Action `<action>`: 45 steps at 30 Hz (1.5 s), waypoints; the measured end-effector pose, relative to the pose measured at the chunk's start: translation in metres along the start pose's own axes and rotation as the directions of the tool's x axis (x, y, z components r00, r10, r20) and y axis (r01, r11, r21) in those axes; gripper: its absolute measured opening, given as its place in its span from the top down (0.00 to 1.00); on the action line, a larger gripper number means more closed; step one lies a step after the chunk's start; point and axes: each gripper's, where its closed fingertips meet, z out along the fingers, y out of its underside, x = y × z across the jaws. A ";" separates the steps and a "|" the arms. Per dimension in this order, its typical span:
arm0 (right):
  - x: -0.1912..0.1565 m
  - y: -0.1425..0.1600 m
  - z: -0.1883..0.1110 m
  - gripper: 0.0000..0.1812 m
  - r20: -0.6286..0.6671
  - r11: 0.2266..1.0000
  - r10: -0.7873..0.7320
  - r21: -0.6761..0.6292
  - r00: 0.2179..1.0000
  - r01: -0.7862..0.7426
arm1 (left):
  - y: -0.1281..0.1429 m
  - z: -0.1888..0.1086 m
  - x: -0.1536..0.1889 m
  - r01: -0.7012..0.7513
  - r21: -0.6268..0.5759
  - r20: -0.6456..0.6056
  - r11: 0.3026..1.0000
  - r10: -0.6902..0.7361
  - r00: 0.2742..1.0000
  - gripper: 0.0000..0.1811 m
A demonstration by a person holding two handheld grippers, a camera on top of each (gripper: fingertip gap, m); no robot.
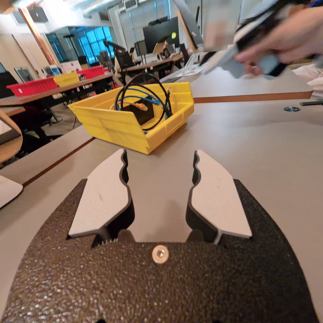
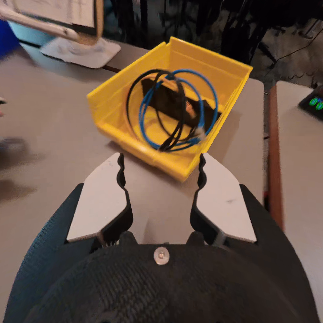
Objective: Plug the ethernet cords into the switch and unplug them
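A yellow bin (image 1: 122, 127) stands on the grey table and also shows in the right wrist view (image 2: 111, 104). Inside it lies a black switch (image 1: 143, 111) (image 2: 167, 101) with coiled blue (image 1: 139, 96) (image 2: 208, 83), black (image 1: 152, 85) (image 2: 130, 94) and orange (image 1: 138, 105) ethernet cords. My left gripper (image 1: 160, 153) is open and empty, just short of the bin's near corner. My right gripper (image 2: 161, 157) is open and empty, above the table at the bin's near wall. It also shows blurred in the left wrist view (image 1: 244, 59), held by a hand.
A monitor's white stand (image 2: 78, 50) sits on the table left of the bin. A dark device with green lights (image 2: 314, 103) lies at the far right. Red bins (image 1: 33, 86) and another yellow bin (image 1: 67, 78) stand on distant tables. A brown table seam (image 2: 273, 157) runs right of the bin.
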 end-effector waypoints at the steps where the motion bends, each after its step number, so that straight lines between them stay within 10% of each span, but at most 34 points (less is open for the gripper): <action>1: -0.012 0.016 -0.013 0.53 -0.010 0.998 0.037 0.044 0.999 -0.037 | 0.002 0.001 0.000 0.009 -0.026 -0.001 1.000 -0.009 1.000 0.60; 8: -0.011 0.073 -0.069 0.49 -0.254 0.980 0.121 0.182 0.960 -0.075 | 0.010 0.032 -0.012 0.176 -0.183 0.062 0.967 -0.167 0.984 0.59; 19: 0.004 0.081 -0.066 0.54 -0.249 0.980 0.120 0.182 0.961 -0.075 | -0.011 0.129 -0.070 0.468 -0.348 0.267 0.812 -0.393 0.880 0.55; 28: -0.003 0.089 -0.053 0.52 -0.196 0.981 0.129 0.168 0.972 -0.096 | 0.052 0.171 -0.089 0.444 -0.661 0.440 0.604 -0.167 0.882 0.66; 45: 0.007 0.102 -0.056 0.58 -0.197 0.979 0.159 0.156 0.967 -0.129 | 0.057 0.164 -0.107 0.377 -0.653 0.347 0.657 -0.182 0.920 0.87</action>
